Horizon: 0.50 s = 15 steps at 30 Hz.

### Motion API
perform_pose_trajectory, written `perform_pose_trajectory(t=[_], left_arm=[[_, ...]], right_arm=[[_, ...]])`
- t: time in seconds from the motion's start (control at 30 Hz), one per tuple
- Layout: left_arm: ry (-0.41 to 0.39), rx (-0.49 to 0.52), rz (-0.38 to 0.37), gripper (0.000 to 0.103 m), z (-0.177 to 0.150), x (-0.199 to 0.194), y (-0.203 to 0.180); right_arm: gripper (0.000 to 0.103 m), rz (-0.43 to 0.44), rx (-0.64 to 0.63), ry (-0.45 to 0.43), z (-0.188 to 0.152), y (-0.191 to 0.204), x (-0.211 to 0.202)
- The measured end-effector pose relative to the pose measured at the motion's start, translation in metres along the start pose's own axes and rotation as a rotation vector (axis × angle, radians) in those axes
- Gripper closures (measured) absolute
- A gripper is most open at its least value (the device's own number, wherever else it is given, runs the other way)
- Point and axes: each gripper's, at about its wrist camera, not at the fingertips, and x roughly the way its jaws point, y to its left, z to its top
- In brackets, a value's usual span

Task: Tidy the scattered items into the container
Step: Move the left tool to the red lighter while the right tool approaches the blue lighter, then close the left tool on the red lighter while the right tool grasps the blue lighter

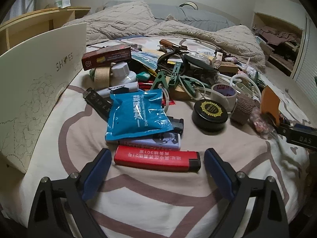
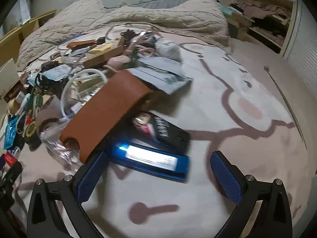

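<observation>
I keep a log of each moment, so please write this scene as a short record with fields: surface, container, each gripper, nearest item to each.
surface: bed sheet with brown line pattern
container: white shoe box, at left
left gripper: open, holds nothing
nearest to left gripper: red lighter, lying flat between the fingers, not gripped
right gripper: open, holds nothing
nearest to right gripper: blue flat case, blurred
pile: many small items behind

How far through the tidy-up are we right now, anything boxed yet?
Done: nothing visibly; the shoe box interior is hidden. In hand: nothing is gripped. The left gripper is open with the red lighter between its pads, untouched; the right gripper is open beside the blue case. Left: the whole pile, including the blue packet and black tin.
</observation>
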Motion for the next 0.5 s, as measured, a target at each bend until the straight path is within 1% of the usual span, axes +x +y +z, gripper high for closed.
perform_pose_trajectory(t=[0.13,0.23,0.3,0.43,0.5], left_arm=[[-0.001,0.013,0.008,0.010,-0.001,0.000,-0.001],[-0.001,0.013,0.007,0.011,-0.002,0.000,-0.001],[-0.001,0.015,0.009,0.011,-0.001,0.001,-0.002],[-0.005,0.031,0.007,0.019,-0.002,0.000,-0.003],[-0.007,0.037,0.007,0.021,-0.003,0.000,-0.004]], right_arm=[[0.000,0.006,-0.032,-0.009,0.004,0.016,0.003],[0.000,-0.030,-0.038,-0.007,0.003,0.019,0.008],[0.000,-0.047,-0.019,0.000,0.002,0.014,0.010],[0.000,-0.072,0.006,-0.005,-0.001,0.001,0.009],[0.000,-0.079,0.019,-0.005,-0.003,-0.007,0.008]])
